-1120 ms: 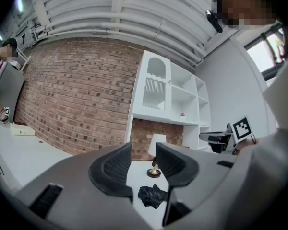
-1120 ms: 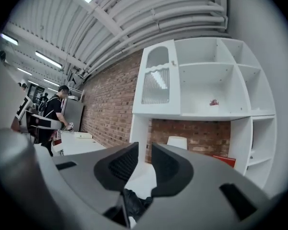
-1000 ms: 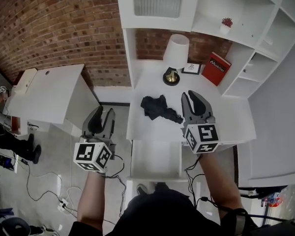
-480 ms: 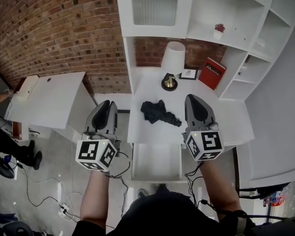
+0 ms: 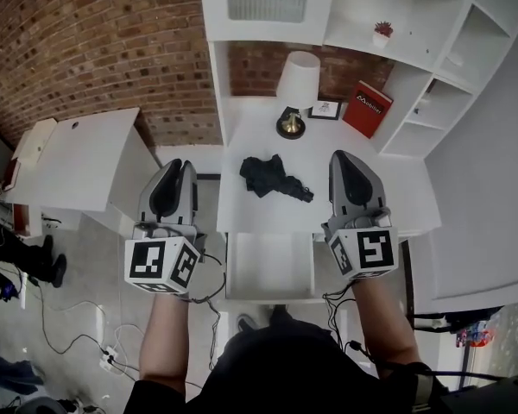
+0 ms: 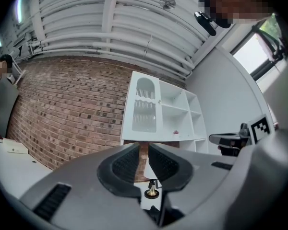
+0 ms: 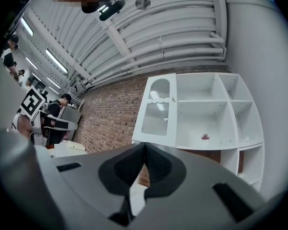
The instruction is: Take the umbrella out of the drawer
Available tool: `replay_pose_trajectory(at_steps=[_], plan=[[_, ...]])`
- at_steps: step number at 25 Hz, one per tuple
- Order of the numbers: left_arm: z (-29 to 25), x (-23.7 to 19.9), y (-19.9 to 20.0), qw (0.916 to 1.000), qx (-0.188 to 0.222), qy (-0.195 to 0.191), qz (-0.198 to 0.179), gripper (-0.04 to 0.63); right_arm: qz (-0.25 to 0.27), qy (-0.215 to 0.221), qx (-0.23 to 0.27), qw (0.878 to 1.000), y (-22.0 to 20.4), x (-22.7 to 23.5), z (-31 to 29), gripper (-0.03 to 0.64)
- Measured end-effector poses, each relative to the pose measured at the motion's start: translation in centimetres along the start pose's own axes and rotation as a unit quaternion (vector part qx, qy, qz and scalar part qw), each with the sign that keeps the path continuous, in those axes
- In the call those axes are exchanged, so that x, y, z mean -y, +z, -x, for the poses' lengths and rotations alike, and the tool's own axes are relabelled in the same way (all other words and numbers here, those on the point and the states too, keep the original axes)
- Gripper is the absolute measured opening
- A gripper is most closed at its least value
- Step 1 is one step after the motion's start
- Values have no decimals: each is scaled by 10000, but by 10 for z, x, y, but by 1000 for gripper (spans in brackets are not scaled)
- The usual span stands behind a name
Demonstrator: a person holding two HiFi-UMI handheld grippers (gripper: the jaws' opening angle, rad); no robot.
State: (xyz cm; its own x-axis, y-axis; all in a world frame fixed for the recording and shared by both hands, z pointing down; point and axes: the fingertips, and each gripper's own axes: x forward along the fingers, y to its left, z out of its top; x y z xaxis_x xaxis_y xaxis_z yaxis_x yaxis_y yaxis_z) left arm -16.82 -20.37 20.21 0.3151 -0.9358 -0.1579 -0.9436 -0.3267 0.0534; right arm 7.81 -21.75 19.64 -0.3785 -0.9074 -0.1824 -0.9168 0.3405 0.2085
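1. Lying crumpled on the white surface (image 5: pixel 268 216), the black umbrella (image 5: pixel 272 178) is out of the drawer (image 5: pixel 270 266), which we see open and bare.
2. Our left tool (image 5: pixel 179 167) is barely ajar, our right tool (image 5: pixel 342 156) clenched; both grasp nothing.
3. We judge the task done.

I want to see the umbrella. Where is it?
In the head view, the black umbrella lies on the white desk, mid-picture, in front of the lamp and beyond the open drawer.
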Motion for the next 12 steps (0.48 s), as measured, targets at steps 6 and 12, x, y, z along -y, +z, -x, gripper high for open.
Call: replay_pose_trajectory(at_steps=[6,12], plan=[[4,-4,-14,9998,-83,37,148,55,172,-13,-100,9998,-7,-6,-2,0],[6,-7,-17,9998,-163,60,136,55,272,-41,-88,9996,-8,-11,-4,0]])
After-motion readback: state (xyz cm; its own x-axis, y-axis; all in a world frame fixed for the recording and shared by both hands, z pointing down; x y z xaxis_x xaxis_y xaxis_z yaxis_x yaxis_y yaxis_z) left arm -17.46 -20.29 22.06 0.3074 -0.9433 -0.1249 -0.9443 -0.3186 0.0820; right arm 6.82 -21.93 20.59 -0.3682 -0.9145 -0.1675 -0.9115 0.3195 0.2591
